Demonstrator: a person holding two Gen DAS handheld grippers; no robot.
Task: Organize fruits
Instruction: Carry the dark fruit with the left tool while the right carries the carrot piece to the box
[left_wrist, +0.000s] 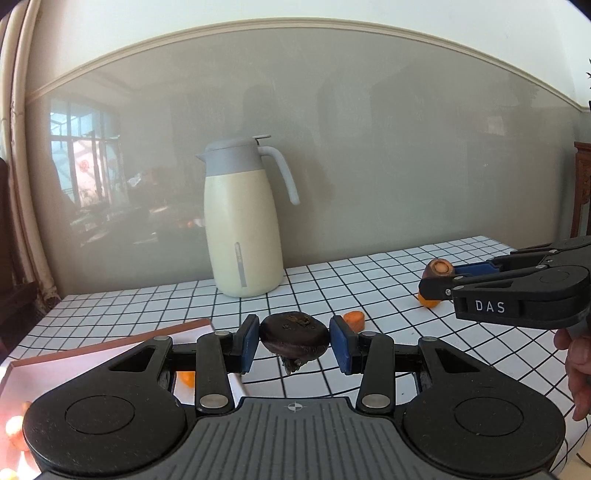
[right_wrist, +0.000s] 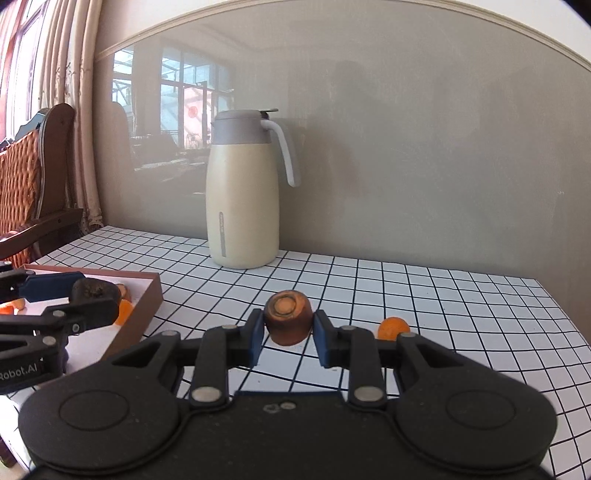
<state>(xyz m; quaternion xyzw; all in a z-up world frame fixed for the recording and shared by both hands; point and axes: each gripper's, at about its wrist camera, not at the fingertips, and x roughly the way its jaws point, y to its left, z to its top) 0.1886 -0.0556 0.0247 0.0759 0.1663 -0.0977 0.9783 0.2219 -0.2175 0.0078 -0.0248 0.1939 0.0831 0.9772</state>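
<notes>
My left gripper (left_wrist: 294, 341) is shut on a dark purple water chestnut (left_wrist: 294, 335) and holds it above the table, just right of the pink tray (left_wrist: 110, 345). It also shows in the right wrist view (right_wrist: 94, 295), over the tray (right_wrist: 147, 291). My right gripper (right_wrist: 288, 328) is shut on a brown carrot stub (right_wrist: 288, 321) with its cut end up. In the left wrist view it (left_wrist: 441, 275) holds the stub (left_wrist: 439, 267) at the right. Loose orange carrot pieces lie on the table (left_wrist: 354, 320) (right_wrist: 393, 328).
A cream thermos jug (left_wrist: 242, 225) stands at the back against the grey wall. The tray holds several orange pieces (right_wrist: 123, 310). The table has a white grid-pattern cloth (right_wrist: 443, 314). A wooden chair (right_wrist: 33, 184) stands at the left.
</notes>
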